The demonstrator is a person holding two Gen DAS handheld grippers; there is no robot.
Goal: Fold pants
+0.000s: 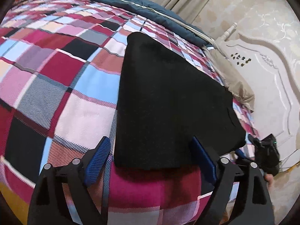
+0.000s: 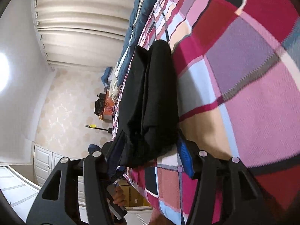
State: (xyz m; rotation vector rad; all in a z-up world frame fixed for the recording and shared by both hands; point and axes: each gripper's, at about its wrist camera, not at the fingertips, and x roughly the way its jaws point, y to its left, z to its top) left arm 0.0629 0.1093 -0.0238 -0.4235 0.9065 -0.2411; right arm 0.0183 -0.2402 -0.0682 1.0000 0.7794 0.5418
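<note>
The pants lie folded on the bed; the left claw stands apart, the right claw likewise, pads off the cloth; release seems underway; next likely another fold.

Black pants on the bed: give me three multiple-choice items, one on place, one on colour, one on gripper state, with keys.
1. Where do the black pants lie?
A. on the checked bedspread
B. on the floor
C. on a chair

2. What colour are the gripper pads?
A. green
B. blue
C. white

3. How stands the left gripper?
A. shut on the pants
B. shut on nothing
C. open, fingers either side of the near edge

Key: 1 A, plaid shows all round the pants; 2 B, both pads are blue; 3 C, neither pad presses the cloth.
</note>
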